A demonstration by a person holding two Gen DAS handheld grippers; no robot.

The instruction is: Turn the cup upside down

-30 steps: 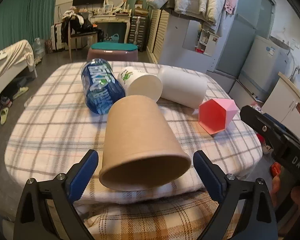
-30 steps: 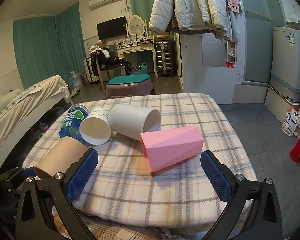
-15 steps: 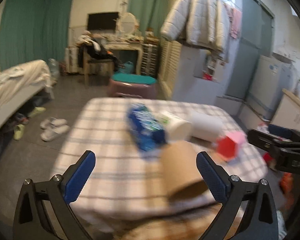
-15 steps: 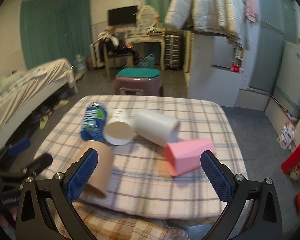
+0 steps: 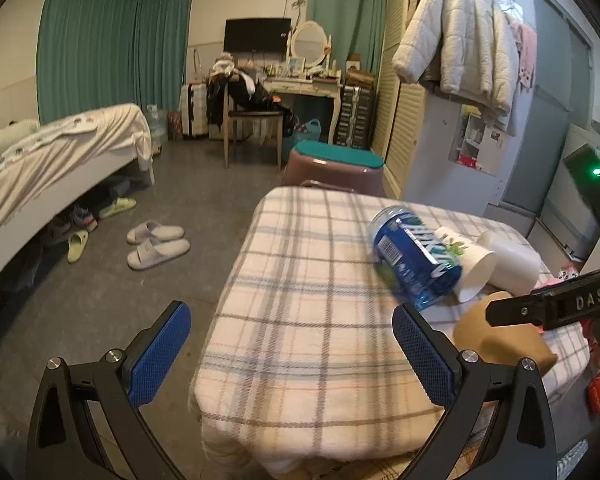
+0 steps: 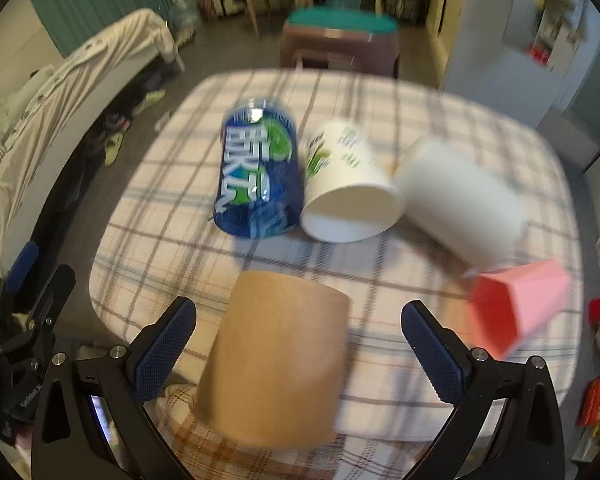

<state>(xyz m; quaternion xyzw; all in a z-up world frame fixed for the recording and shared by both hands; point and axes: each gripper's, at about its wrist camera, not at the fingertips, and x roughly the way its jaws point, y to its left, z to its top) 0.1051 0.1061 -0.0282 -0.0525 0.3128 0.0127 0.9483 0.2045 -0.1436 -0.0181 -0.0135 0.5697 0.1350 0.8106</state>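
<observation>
Right hand-held gripper (image 6: 298, 344) spread wide, straddling brown cup (image 6: 276, 364) lying at surface (image 6: 160, 236) edge; clumsy squeeze could roll it off. Left hand-held gripper (image 5: 286, 354) released, empty.

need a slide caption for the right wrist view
Open right hand-held gripper around a brown cup lying on its side on the plaid table, four more cups behind.

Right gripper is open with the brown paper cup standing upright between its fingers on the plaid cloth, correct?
Not upright. In the right wrist view the brown paper cup lies on its side on the plaid cloth, between the fingers of the open right gripper.
</observation>
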